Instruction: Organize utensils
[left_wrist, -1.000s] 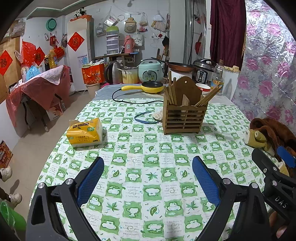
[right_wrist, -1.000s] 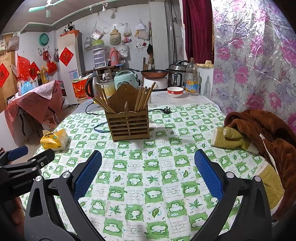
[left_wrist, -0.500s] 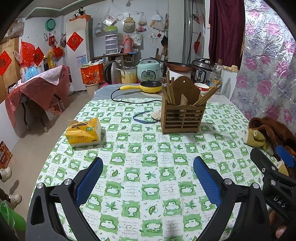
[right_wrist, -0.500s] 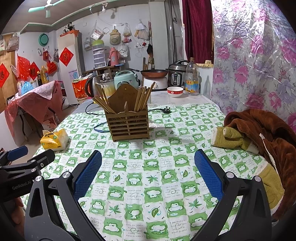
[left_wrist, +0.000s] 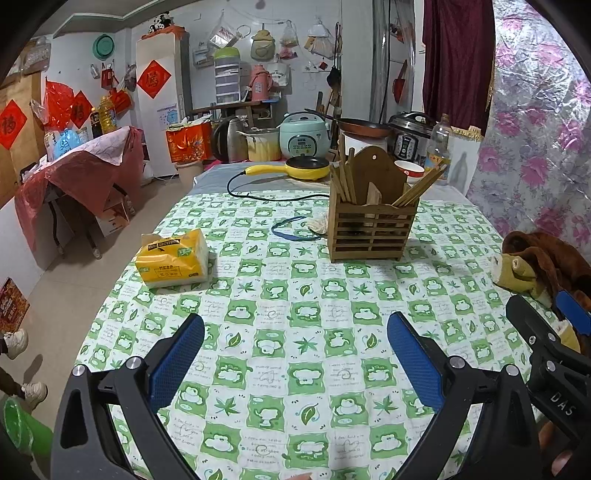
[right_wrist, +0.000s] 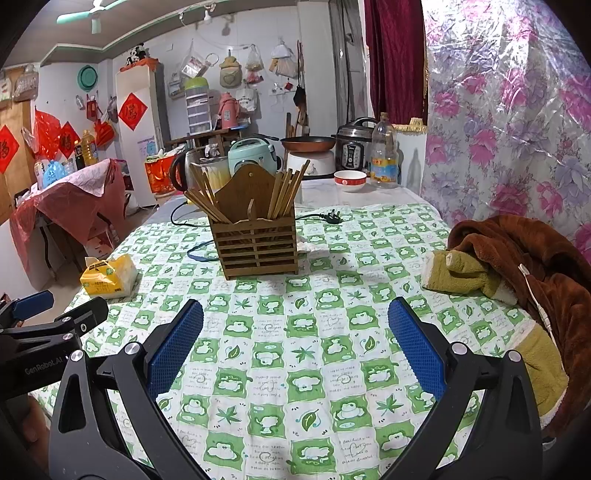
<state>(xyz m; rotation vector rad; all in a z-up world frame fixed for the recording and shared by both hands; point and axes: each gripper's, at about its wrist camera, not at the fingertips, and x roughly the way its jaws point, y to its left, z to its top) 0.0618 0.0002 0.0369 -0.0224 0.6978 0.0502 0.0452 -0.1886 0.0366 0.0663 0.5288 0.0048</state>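
Observation:
A slatted wooden utensil holder (left_wrist: 372, 227) stands on the green-checked tablecloth, with wooden chopsticks (left_wrist: 417, 188) leaning out of both side compartments. It also shows in the right wrist view (right_wrist: 258, 243), chopsticks (right_wrist: 286, 192) fanned left and right. My left gripper (left_wrist: 295, 354) is open and empty, low over the near part of the table. My right gripper (right_wrist: 295, 347) is open and empty, beside the left one and nearer the holder.
A yellow tissue pack (left_wrist: 171, 258) lies at the left. A brown and olive garment (right_wrist: 517, 273) is heaped at the right edge. A blue band (left_wrist: 295, 229) and black cord (left_wrist: 258, 195) lie behind the holder. Cookers, a yellow pan (left_wrist: 295, 168) and a bowl (right_wrist: 350, 181) crowd the far end.
The left gripper has drawn back slightly from the holder. The right gripper has not moved. Both stay open.

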